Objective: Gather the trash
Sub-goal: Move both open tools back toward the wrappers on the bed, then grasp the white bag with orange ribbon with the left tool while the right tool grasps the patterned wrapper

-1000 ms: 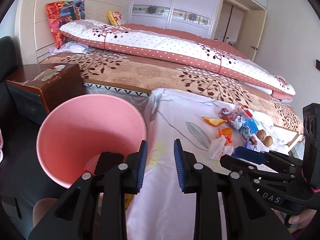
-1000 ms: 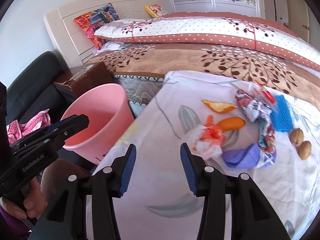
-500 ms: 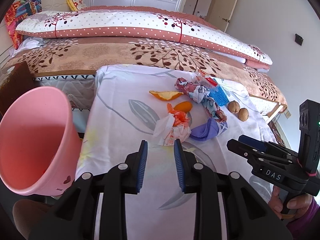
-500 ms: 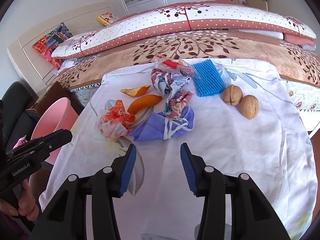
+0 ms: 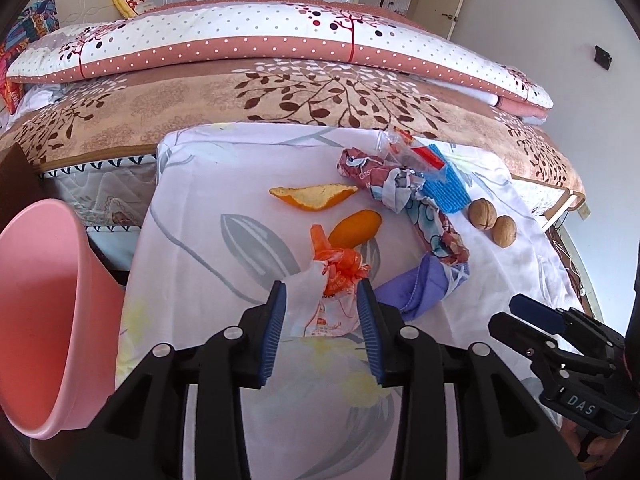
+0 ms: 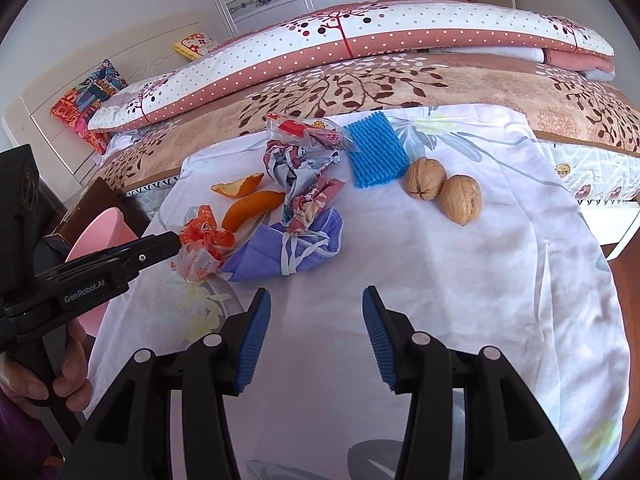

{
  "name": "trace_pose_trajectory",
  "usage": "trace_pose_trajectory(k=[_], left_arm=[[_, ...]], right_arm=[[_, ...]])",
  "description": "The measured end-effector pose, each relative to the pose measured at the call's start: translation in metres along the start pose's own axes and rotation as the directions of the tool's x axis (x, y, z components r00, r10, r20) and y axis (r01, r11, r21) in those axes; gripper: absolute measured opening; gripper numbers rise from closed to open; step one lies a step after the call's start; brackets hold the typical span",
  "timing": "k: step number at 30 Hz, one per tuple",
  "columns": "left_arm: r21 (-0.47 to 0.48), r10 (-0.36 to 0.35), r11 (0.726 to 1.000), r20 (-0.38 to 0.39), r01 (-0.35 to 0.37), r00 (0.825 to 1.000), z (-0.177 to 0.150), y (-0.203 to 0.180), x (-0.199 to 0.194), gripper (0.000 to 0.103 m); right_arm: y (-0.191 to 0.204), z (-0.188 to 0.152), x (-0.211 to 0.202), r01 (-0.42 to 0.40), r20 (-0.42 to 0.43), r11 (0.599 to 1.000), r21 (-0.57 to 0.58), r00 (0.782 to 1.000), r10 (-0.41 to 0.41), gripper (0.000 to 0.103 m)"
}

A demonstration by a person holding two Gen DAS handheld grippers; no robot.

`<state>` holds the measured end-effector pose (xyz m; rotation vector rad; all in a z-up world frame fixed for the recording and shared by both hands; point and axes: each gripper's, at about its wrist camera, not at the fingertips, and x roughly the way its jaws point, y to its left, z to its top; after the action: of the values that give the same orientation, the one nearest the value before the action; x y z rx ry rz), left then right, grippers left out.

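Trash lies on a white cloth-covered table. My left gripper is open, its blue pads on either side of an orange-and-white crumpled wrapper, also in the right wrist view. Beyond it lie two orange peels, a purple face mask, crumpled printed paper, a blue foam net and two walnuts. My right gripper is open and empty, above bare cloth in front of the mask. A pink bin stands left of the table.
A bed with a brown leaf-patterned cover and a dotted quilt runs behind the table. A dark wooden nightstand stands behind the bin. The table's right edge drops off beside the bed frame.
My left gripper swung right from the bin to the table, opened wider and closed in around the orange-and-white wrapper. My right gripper moved forward over the table toward the mask.
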<state>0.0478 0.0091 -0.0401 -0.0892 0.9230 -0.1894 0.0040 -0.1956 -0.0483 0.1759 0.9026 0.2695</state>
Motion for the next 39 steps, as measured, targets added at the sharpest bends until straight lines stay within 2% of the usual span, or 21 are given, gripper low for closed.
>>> trace_pose_trajectory(k=[4,15,21,22,23,27,32,34,35,37,39], left_arm=[[-0.002,0.01,1.0,0.0,-0.01,1.0,-0.005,0.0,0.005,0.044],[0.029,-0.013,0.999,0.019,0.012,1.0,-0.013,-0.004,0.007,0.045],[0.03,-0.034,0.999,0.039,0.033,0.999,-0.021,-0.005,-0.002,0.038],[0.029,-0.039,0.999,0.044,0.038,0.998,-0.021,-0.005,-0.004,0.027],[0.029,-0.041,0.999,0.044,0.04,0.998,-0.021,-0.005,-0.006,0.023],[0.027,-0.044,0.999,0.056,0.042,0.997,-0.022,-0.004,-0.01,0.023],[0.028,-0.052,0.998,0.066,0.051,0.996,-0.022,-0.004,-0.014,0.023],[0.03,-0.059,0.998,0.067,0.057,0.996,-0.022,-0.004,-0.014,0.023],[0.031,-0.061,0.998,0.065,0.059,0.996,-0.022,-0.005,-0.014,0.023],[0.034,-0.065,0.997,0.063,0.063,0.996,-0.023,-0.005,-0.014,0.023],[0.035,-0.069,0.997,0.064,0.066,0.996,-0.023,-0.005,-0.014,0.023]], right_arm=[[-0.002,0.0,0.0,0.002,-0.003,1.0,0.002,1.0,-0.002,0.048],[0.0,0.007,0.007,0.006,-0.007,1.0,-0.006,1.0,-0.006,0.048],[0.009,0.024,0.01,0.002,0.019,1.0,-0.027,1.0,-0.001,0.05],[0.01,0.028,0.012,0.0,0.022,1.0,-0.026,1.0,0.001,0.05],[0.012,0.031,0.014,-0.003,0.025,1.0,-0.023,1.0,0.004,0.05],[0.015,0.042,0.024,0.004,0.033,1.0,-0.012,0.999,-0.004,0.05],[0.009,0.044,0.042,0.02,0.003,1.0,0.023,1.0,-0.02,0.049],[0.007,0.044,0.049,0.031,-0.014,0.999,0.025,0.999,-0.031,0.042],[0.006,0.045,0.053,0.038,-0.023,0.999,0.024,0.999,-0.038,0.035],[0.004,0.045,0.053,0.041,-0.018,0.999,0.033,0.999,-0.04,0.031],[0.003,0.045,0.051,0.044,-0.015,0.998,0.041,0.999,-0.044,0.023]])
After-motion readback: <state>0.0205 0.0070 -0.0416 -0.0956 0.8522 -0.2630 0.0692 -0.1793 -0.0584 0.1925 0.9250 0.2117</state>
